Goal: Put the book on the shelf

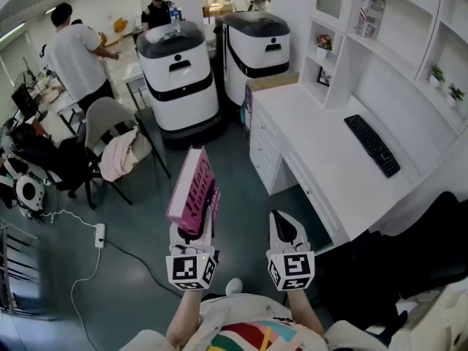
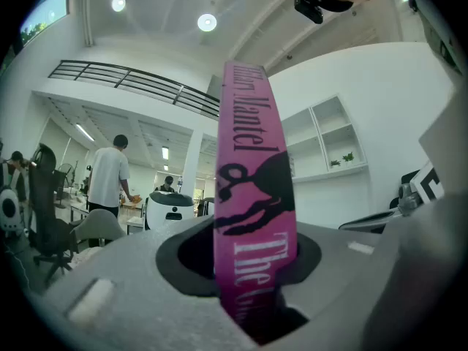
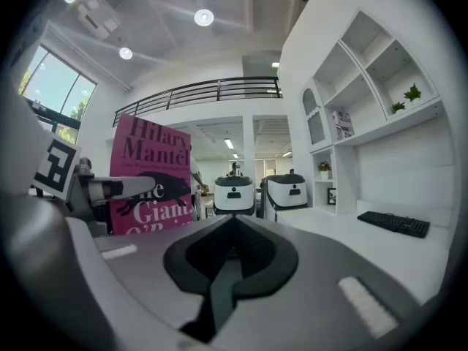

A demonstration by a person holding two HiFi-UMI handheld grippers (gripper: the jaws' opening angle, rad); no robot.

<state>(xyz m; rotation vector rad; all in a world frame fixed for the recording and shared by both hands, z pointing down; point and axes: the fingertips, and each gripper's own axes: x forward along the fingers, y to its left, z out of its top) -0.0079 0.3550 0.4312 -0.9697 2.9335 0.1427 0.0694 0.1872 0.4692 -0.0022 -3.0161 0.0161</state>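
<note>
Keyboard (image 1: pixel 372 145) lies on desk (image 1: pixel 322 156) below open shelf (image 1: pixel 348 20) compartments

Cover, top: the pink book (image 3: pixel 150 174) is showing "Hilary Mantel" in dark letters, seen in the right gripper view.
Cover, lower: "Giant" is standing out in white; above it only "he" is showing, and the line below it is being cut off after "O'B".
Spine (image 2: pixel 252 196): "Mantel" is running lengthwise in dark letters, with "The" in white below it.
</note>
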